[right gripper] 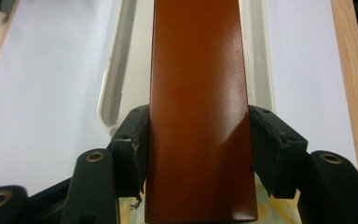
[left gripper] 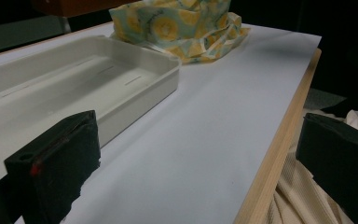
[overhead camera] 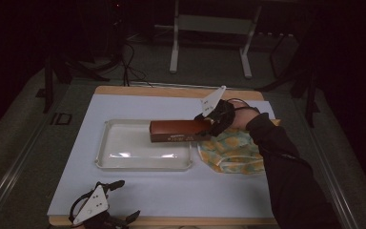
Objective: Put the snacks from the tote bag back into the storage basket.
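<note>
Brown carton (overhead camera: 177, 130) clamped in right gripper (overhead camera: 208, 125) jaws, held over white tray (overhead camera: 124, 162) at 3 o'clock rim; lowering judged next. Left gripper (overhead camera: 106, 210) rested at desk's (overhead camera: 171, 195) 7 o'clock, jaws wide, nothing held.

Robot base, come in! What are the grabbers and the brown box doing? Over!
Right gripper shut on brown box, held over white tray. Left gripper open, idle at near table edge. Yellow cloth beside tray, not blocking.

dim room (grey floor (overhead camera: 24, 143)), white metal frame (overhead camera: 209, 28) behind table (overhead camera: 171, 90).
</note>
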`<state>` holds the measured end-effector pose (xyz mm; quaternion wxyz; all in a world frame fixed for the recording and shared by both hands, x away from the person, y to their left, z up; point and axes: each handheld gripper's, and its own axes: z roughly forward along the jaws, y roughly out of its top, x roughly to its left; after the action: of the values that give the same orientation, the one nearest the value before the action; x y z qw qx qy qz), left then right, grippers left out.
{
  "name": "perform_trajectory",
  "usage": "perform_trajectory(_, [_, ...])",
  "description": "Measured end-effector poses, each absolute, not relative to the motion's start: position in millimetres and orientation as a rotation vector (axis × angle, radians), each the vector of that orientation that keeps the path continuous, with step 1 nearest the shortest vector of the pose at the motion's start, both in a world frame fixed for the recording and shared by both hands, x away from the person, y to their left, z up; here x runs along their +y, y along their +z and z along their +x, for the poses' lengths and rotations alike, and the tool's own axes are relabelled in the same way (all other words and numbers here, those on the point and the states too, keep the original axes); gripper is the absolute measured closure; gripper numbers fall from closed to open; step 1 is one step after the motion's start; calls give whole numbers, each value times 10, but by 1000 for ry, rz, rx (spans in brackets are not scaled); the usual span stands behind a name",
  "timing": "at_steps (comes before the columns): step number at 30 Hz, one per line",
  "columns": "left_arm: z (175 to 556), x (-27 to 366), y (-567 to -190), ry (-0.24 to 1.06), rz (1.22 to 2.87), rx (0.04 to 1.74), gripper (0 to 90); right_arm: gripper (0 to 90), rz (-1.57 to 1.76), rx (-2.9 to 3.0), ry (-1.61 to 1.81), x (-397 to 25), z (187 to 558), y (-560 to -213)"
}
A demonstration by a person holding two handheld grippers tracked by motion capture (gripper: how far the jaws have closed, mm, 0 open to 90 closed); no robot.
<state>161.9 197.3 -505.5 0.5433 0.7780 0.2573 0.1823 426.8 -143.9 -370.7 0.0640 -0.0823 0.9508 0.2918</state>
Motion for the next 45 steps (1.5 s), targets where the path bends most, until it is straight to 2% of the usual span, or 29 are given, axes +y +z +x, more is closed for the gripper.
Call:
perform_trajectory(24, [1605, 1975, -5047, 427, 1840, 599, 0, 431, -351, 2869, 928, -899, 4223, -3729])
perform_trajectory(45, [1608, 1977, -5051, 424, 1839, 598, 0, 431, -289, 2913, 899, -829, 4354, -4223])
